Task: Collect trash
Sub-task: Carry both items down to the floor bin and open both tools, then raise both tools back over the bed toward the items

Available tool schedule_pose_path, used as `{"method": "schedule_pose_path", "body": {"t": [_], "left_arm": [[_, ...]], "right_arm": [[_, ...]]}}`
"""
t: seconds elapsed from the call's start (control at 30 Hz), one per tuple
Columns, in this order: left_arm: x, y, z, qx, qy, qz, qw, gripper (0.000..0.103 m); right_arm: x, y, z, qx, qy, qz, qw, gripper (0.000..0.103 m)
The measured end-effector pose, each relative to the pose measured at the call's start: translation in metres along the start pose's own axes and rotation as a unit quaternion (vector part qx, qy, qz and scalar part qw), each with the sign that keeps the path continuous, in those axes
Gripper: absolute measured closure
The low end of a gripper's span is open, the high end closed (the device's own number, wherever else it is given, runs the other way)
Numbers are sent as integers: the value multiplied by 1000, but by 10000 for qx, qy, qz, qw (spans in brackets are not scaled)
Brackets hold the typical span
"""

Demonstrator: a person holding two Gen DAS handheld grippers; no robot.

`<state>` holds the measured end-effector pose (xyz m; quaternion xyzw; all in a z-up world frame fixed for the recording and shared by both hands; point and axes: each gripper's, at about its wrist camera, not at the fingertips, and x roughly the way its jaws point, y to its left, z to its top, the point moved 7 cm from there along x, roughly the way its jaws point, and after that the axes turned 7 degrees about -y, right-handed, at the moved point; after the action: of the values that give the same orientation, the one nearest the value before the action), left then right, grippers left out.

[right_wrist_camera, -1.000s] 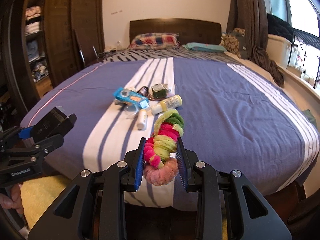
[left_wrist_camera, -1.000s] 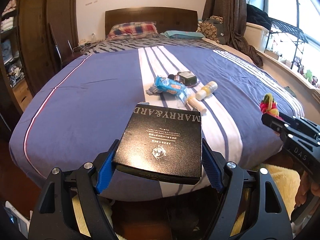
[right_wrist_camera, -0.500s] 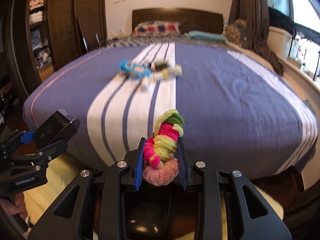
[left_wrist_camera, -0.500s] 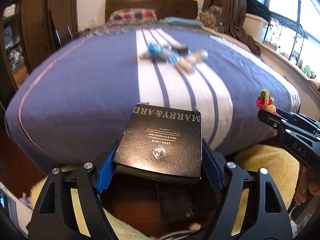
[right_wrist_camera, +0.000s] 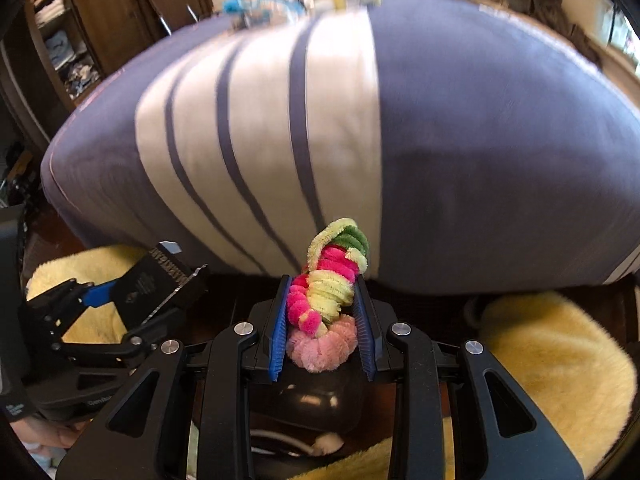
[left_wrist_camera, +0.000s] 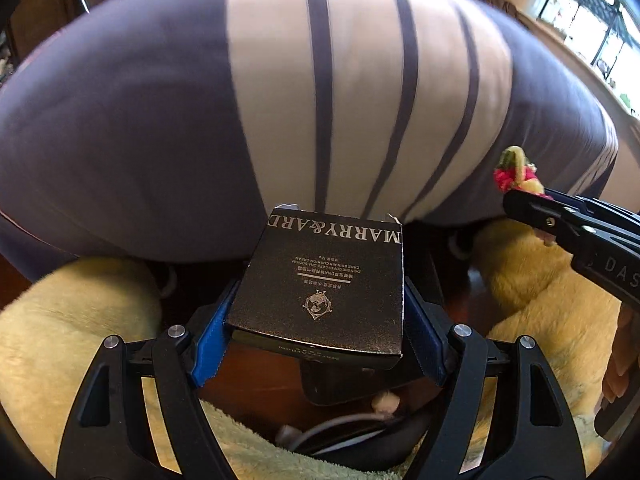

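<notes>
Left gripper [left_wrist_camera: 316, 312]: clamped wide on a black box [left_wrist_camera: 320, 284], pads on both side faces; box level, clear of the bed, above dark floor.
Right gripper [right_wrist_camera: 324, 320]: closed narrow on a pipe-cleaner bundle [right_wrist_camera: 328, 292], pink, green and yellow coils squeezed between the blue pads.
Below both: dark round-edged thing [right_wrist_camera: 316, 396] on the floor between two yellow rugs [left_wrist_camera: 64, 340]; possibly a bin, cannot tell; grey cable [left_wrist_camera: 332, 428] beside it.
Bed [right_wrist_camera: 460, 140]: near end bare; blurred small items [right_wrist_camera: 296, 0] at the far end, among them something blue and a pale tube.
Done: two pieces lifted off the bed, one per gripper.
Left: drop of box and bundle, not yet made; then the far-end items, likely several more trips.
Next move, judged: release over the dark thing if that is the bin, box needing the wider gap.
</notes>
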<state>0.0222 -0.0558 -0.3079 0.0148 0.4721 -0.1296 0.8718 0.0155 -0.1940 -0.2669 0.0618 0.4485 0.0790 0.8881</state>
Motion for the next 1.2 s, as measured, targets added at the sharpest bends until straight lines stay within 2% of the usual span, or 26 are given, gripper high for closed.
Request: {"method": "schedule_pose_path", "body": {"t": [0.27,0.53,0.6,0.67,0.87,0.97,1.1,1.2], "left_arm": [[48,-10,-19,21,731,-322,9968,30],[70,-7,-34,52,1076,-417,9933,30],[75,-9,-35,50,1118,-428,9928,25],[76,-9,-34,51,1119,-407,9929,18],[68,-11,-28,102,972,-391,9944,8],[59,-10,-23,105,856,-348,9957,8],[40,-6,-11,135,569,-247,9980,8],[25,-2,-2,139,340,-151,9992,8]], "right_arm": [[47,-1,-34,206,764,193,9967,72],[61,-5,-34,267,956,242,9948,69],[62,-4,-32,293,950,281,9947,54],[60,-4,-30,301,924,303,9948,51],[53,-6,-21,298,803,228,9961,48],[42,-10,-13,300,654,177,9973,42],[25,-18,1,274,368,-20,9989,28],[9,-22,12,191,105,-242,9995,24]]}}
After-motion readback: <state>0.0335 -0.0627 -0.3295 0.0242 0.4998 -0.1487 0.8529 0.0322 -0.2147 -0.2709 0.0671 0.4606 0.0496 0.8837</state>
